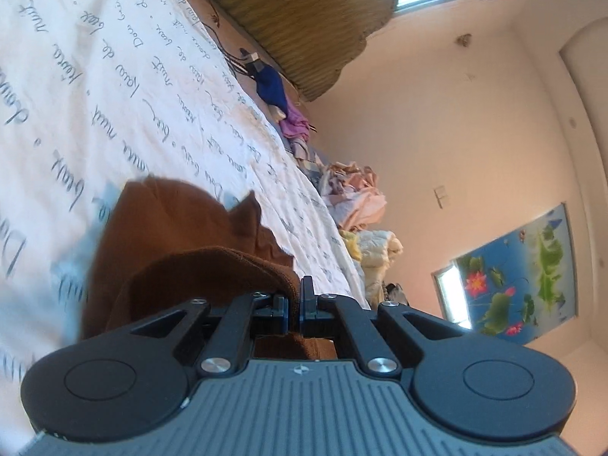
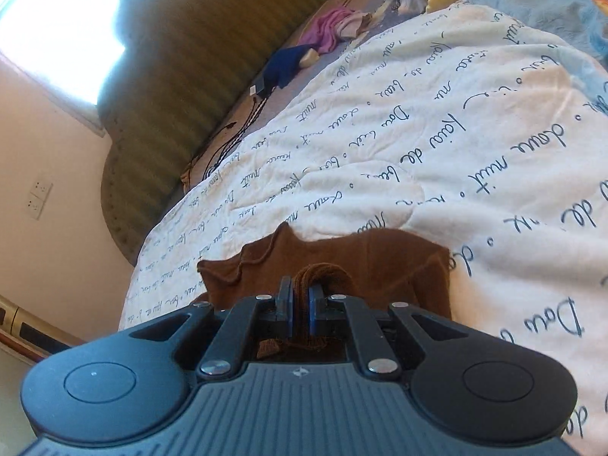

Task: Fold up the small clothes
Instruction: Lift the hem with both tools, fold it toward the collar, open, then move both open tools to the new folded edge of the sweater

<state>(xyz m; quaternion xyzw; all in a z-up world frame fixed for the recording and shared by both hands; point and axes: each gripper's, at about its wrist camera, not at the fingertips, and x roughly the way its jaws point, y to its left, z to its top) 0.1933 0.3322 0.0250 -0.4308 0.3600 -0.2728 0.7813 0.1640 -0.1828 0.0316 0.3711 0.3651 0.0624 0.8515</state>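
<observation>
Mid-fold: left gripper [image 1: 295,306] and right gripper [image 2: 300,304], jaws each pinching brown garment [image 2: 342,262] edge over lettered quilt [image 2: 475,133]; next, likely carry edge across, lay flat.

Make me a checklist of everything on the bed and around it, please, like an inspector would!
Surface: white quilt printed with dark script, rumpled.
Job's things: one brown garment on the quilt, partly lifted and bunched at both grippers.
Clutter: blue cloth and pink cloth near the headboard; heap of pale clothes at the quilt's edge.
Grippers: left gripper shut on the brown garment; right gripper shut on a bunched fold of it.
Cables: dark cords and a small white plug beside the quilt.
Surroundings: striped green headboard, bright window, flower poster, wall socket.
</observation>
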